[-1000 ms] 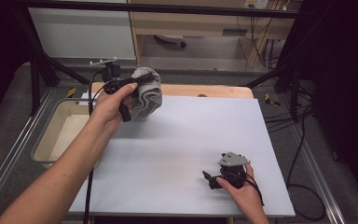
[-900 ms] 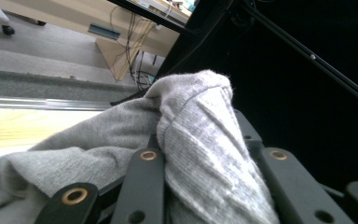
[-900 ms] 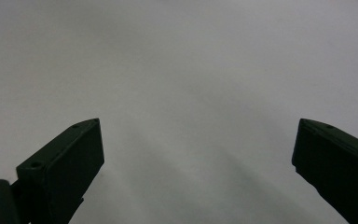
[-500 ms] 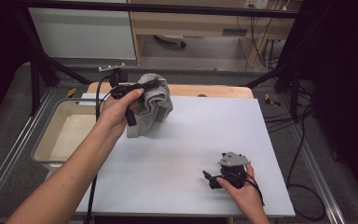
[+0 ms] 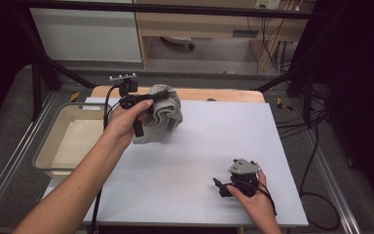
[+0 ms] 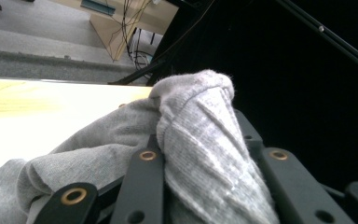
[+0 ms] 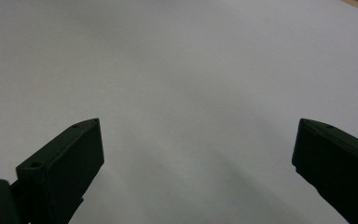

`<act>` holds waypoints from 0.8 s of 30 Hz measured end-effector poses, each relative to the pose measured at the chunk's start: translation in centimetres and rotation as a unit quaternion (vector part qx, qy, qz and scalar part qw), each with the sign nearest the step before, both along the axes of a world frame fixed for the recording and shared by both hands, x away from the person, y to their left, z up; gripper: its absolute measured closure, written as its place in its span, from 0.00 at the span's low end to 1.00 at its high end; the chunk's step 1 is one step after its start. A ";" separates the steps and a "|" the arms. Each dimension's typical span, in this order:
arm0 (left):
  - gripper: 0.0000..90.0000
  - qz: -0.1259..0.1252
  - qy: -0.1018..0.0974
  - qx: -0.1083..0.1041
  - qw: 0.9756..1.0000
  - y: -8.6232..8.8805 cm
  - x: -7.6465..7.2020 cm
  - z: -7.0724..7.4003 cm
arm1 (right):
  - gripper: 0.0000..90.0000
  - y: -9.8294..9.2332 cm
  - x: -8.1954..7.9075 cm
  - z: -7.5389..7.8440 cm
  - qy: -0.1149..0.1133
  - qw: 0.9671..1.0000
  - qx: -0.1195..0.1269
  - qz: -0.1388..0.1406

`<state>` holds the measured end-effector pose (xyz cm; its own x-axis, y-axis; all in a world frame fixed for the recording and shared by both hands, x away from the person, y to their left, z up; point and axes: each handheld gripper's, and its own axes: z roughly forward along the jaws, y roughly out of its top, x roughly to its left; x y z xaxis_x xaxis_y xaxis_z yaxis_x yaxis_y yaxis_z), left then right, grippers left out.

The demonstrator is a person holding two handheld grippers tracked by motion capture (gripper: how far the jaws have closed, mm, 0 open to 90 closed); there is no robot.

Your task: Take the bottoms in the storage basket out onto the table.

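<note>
A grey knitted cloth (image 5: 161,116) hangs bunched from my left gripper (image 5: 161,95) at the back left of the white table top (image 5: 209,146), its lower folds touching the surface. In the left gripper view the black jaws pinch a thick fold of the grey cloth (image 6: 200,140) between them. My right gripper (image 5: 220,185) rests low on the table near the front right, held by a hand. Seen from the right gripper view, my right gripper (image 7: 196,158) has its jaws wide apart, with bare white table between them.
A beige plastic bin (image 5: 73,139) sits off the table's left edge. A wooden board (image 5: 214,95) runs along the table's far edge. Cables (image 5: 292,122) trail on the floor to the right, and a black frame bar (image 5: 175,7) crosses overhead.
My left gripper has come down and slightly toward the table's middle with the cloth, whose lower part now rests on the surface. The right gripper has stayed put.
</note>
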<state>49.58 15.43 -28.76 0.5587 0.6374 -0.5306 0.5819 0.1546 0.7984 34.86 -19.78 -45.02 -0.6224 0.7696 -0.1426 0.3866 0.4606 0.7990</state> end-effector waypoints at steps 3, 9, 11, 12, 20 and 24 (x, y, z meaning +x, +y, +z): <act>0.78 -0.003 0.000 0.002 1.000 -0.1 0.0 -0.1 | 0.03 0.0 0.0 0.0 0.002 1.000 0.002 -0.001; 0.78 -0.010 0.000 0.011 1.000 -0.5 0.0 -0.5 | 0.03 0.0 0.1 0.0 0.004 1.000 0.001 0.001; 0.78 -0.012 0.001 0.016 1.000 -0.7 0.0 -0.6 | 0.03 0.0 0.0 0.0 0.005 1.000 0.002 0.001; 0.78 -0.012 0.001 0.016 1.000 -0.7 0.0 -0.6 | 0.03 0.0 0.0 0.0 0.007 1.000 0.003 0.000; 0.78 -0.015 0.001 0.025 1.000 -1.4 0.0 -1.1 | 0.03 -0.1 0.0 0.0 0.006 1.000 0.004 0.000; 0.78 -0.018 0.005 0.022 1.000 -1.6 0.0 -1.5 | 0.03 0.0 0.0 0.0 0.005 1.000 0.003 0.000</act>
